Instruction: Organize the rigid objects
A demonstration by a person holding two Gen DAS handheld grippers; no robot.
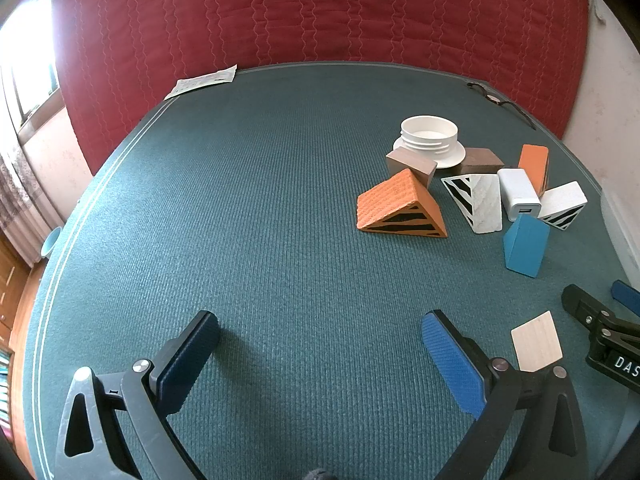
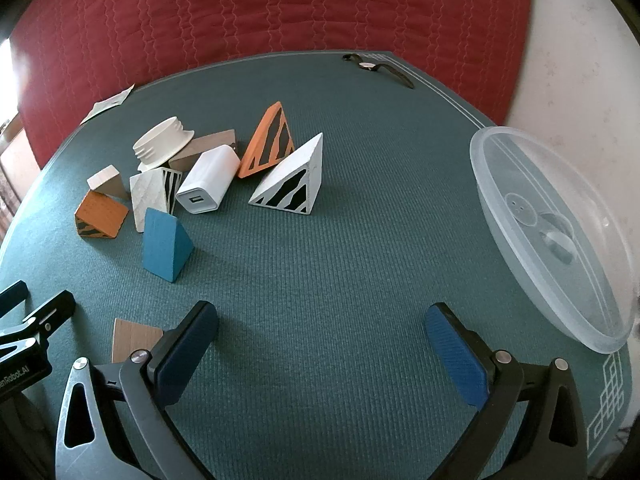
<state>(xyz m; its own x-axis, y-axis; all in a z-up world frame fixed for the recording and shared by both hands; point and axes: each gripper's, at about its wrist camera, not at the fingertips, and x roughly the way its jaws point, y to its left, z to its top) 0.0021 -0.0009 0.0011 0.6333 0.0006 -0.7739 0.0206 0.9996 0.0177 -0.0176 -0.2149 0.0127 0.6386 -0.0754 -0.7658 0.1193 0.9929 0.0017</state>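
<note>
Green table (image 1: 280, 208): blocks (image 1: 402, 206) beyond left gripper (image 1: 320, 354) (spread)

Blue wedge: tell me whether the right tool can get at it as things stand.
Probably yes. The right tool is open and empty, and bare green table lies between it and the blue wedge, whose near side is unblocked.

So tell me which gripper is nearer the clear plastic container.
Right. The right gripper is open, with the clear plastic container just ahead on its right side. The left gripper, also open, sits farther left, beyond the blue wedge; its camera doesn't show the container.
</note>
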